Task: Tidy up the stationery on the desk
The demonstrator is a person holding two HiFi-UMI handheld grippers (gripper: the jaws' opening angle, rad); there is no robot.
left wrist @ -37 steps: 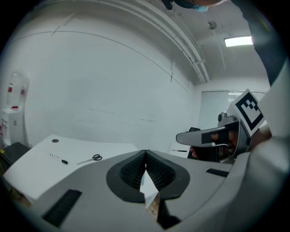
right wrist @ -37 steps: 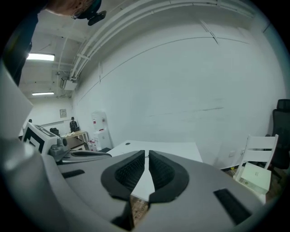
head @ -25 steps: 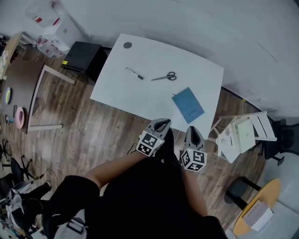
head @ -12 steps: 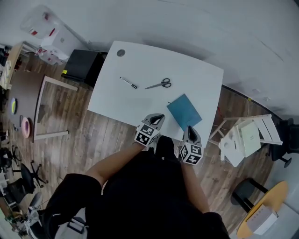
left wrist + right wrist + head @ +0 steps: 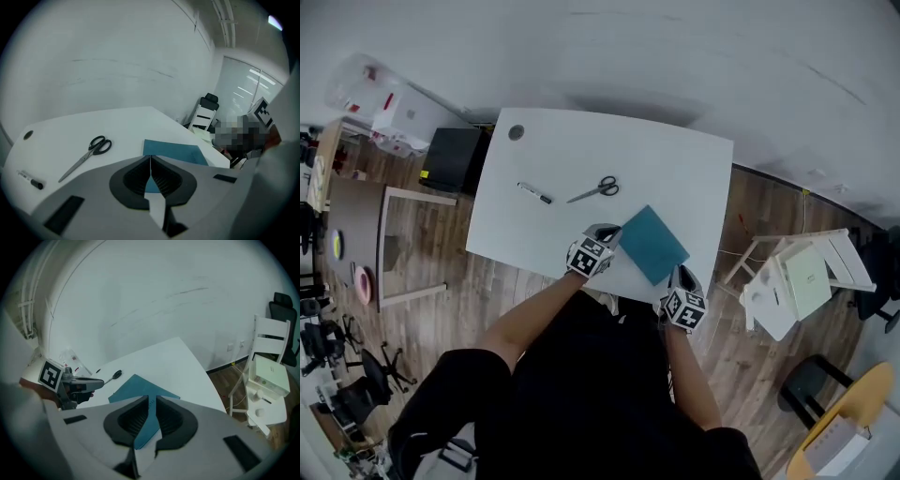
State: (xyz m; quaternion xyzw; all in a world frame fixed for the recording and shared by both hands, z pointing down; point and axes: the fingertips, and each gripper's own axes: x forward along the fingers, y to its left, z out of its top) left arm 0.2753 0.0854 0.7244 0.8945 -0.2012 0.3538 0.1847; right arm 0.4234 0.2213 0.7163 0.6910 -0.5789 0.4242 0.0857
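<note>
Head view shows scissors (image 5: pixel 594 190) on desk (image 5: pixel 675 169), bin (image 5: pixel 370 84) apart.

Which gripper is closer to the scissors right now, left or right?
Left. The left gripper hovers just nearside of the scissors, by the blue notebook's left corner. The right gripper is at the desk's near edge, with the notebook between it and the scissors.

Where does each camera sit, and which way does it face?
Head view: on the person's head, facing steeply down at the white desk; both arms, the left gripper and the right gripper show.
Left gripper view: on the left gripper, facing across the desk toward the scissors; its own jaws show.
Right gripper view: on the right gripper, facing toward the wall; its own jaws and the left gripper show.
Shared: all three show the blue notebook.
</note>
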